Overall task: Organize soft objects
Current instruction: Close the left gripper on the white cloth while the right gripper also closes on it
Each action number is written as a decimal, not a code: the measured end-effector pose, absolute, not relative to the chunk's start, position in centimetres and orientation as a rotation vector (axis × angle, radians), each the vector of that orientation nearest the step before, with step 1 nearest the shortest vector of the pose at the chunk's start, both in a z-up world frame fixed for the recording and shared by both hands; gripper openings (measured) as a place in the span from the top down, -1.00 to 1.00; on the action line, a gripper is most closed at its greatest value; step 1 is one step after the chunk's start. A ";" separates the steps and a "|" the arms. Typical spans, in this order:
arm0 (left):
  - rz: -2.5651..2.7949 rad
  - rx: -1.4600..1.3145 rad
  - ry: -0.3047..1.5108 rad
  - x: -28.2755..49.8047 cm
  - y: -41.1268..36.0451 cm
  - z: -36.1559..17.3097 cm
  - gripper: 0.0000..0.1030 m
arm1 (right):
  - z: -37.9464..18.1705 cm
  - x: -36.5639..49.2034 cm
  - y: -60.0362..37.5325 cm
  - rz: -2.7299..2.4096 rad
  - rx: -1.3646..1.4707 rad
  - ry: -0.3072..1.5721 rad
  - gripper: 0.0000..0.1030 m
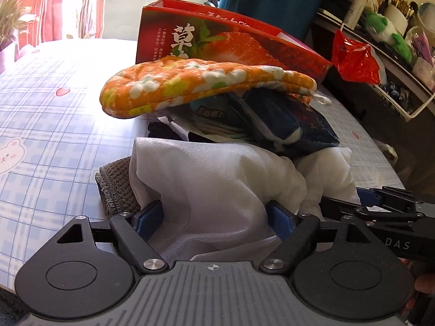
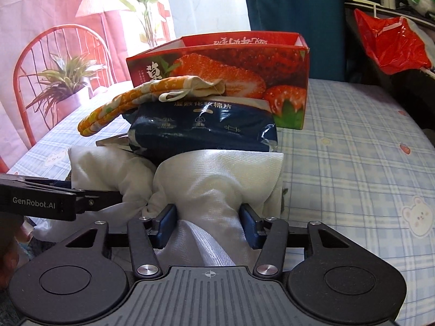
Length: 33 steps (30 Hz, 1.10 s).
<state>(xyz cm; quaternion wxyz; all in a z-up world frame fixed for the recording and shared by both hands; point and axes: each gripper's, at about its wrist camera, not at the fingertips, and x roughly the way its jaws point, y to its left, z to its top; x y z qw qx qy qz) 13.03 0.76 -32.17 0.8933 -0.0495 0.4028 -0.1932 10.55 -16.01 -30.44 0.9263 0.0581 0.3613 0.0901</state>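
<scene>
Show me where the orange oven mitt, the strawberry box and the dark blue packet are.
orange oven mitt (image 1: 190, 81): left wrist view, middle of its flowered top.
strawberry box (image 2: 231, 68): right wrist view, printed front wall.
dark blue packet (image 2: 204, 127): right wrist view, centre of its front face.

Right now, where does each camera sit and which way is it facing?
Left wrist: on the left gripper, facing forward and down at the white cloth between its fingers; right gripper enters alongside.
Right wrist: on the right gripper, aimed at the same cloth; left gripper enters alongside, with part of a hand at the edge.
Shared: cloth, orange oven mitt, dark blue packet, strawberry box, checked bedsheet.
</scene>
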 end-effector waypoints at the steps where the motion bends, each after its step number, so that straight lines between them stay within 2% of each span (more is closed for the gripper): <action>1: -0.403 -0.103 0.836 13.1 0.7 -32.2 -0.67 | -30.5 10.6 -16.0 0.186 0.119 0.741 0.08; 4: -0.408 -0.104 0.838 13.2 0.6 -32.3 -0.67 | -30.7 10.7 -16.0 0.190 0.119 0.743 0.10; 11: -0.422 -0.096 0.846 13.5 0.1 -32.6 -0.83 | -31.1 10.9 -16.1 0.193 0.127 0.747 0.12; 13: -0.425 -0.106 0.845 13.4 0.2 -32.5 -0.81 | -31.0 10.8 -16.0 0.193 0.127 0.748 0.15; 14: -0.430 -0.119 0.842 13.3 0.4 -32.5 -0.70 | -31.0 10.8 -16.0 0.195 0.127 0.747 0.18; 18: -0.474 -0.145 0.836 13.1 0.6 -32.0 -0.01 | -30.5 10.6 -16.1 0.205 0.128 0.742 0.35; 21: -0.488 -0.114 0.815 12.6 0.3 -31.5 0.24 | -29.9 10.3 -16.1 0.217 0.128 0.728 0.47; 26: -0.490 -0.106 0.785 12.0 0.4 -30.4 0.42 | -28.9 9.7 -16.1 0.232 0.136 0.708 0.56; 33: -0.488 -0.096 0.721 10.6 0.7 -28.4 0.45 | -26.8 8.5 -15.6 0.248 0.110 0.652 0.58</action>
